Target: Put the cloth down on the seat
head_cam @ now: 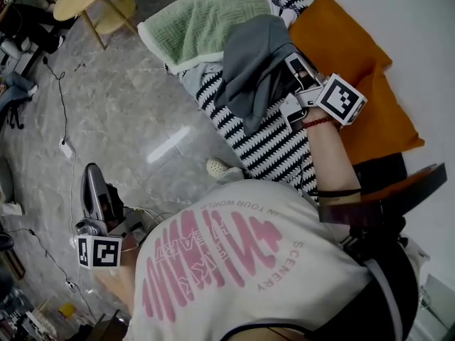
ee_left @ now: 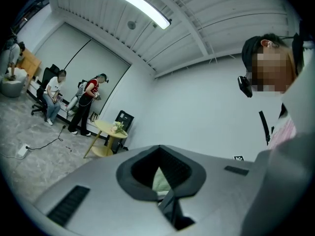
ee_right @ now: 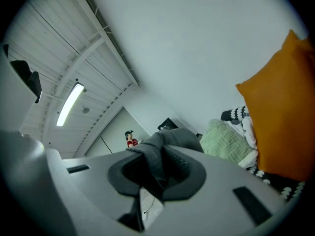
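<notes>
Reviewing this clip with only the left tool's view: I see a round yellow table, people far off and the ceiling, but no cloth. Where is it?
Observer: The grey cloth is pinched in the right tool, with its jaws closed on a fold.
Operator: Is it down on the seat?
Observer: Not laid down yet. It hangs bunched from that tool over the striped seat. I can't tell whether its lower end touches.
Operator: Is anything else near the drop spot?
Observer: An orange cushion lies beside the striped seat, close to that tool.
</notes>
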Demonstrator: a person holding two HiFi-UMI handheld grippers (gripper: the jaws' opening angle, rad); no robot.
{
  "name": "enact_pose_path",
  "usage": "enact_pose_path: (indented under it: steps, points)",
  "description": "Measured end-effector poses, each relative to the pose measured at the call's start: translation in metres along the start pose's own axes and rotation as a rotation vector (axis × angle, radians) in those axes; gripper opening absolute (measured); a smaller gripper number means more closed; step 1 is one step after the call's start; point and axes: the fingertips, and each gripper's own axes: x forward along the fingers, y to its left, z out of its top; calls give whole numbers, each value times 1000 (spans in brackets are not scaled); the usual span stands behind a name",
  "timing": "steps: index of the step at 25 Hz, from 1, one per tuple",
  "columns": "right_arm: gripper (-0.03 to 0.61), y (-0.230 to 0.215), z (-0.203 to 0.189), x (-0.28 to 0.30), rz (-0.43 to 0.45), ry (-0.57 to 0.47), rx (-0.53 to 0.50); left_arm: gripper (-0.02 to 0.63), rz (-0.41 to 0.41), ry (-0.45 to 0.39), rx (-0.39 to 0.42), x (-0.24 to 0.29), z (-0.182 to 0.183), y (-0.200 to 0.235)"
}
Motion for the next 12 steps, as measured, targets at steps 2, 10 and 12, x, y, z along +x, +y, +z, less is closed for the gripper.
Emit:
enact_pose_path:
  steps: [2,10,12]
  points:
    - [60,-10,-14,5,-23,13,44,8,-6,18,-3,12,0,9]
    - [60,-87,-71,15,-169,122,6,8,-56,63,4,67,1,30]
    - [60,-99,-85,15,-201,157,5,8,-59,69,0,73,0,35]
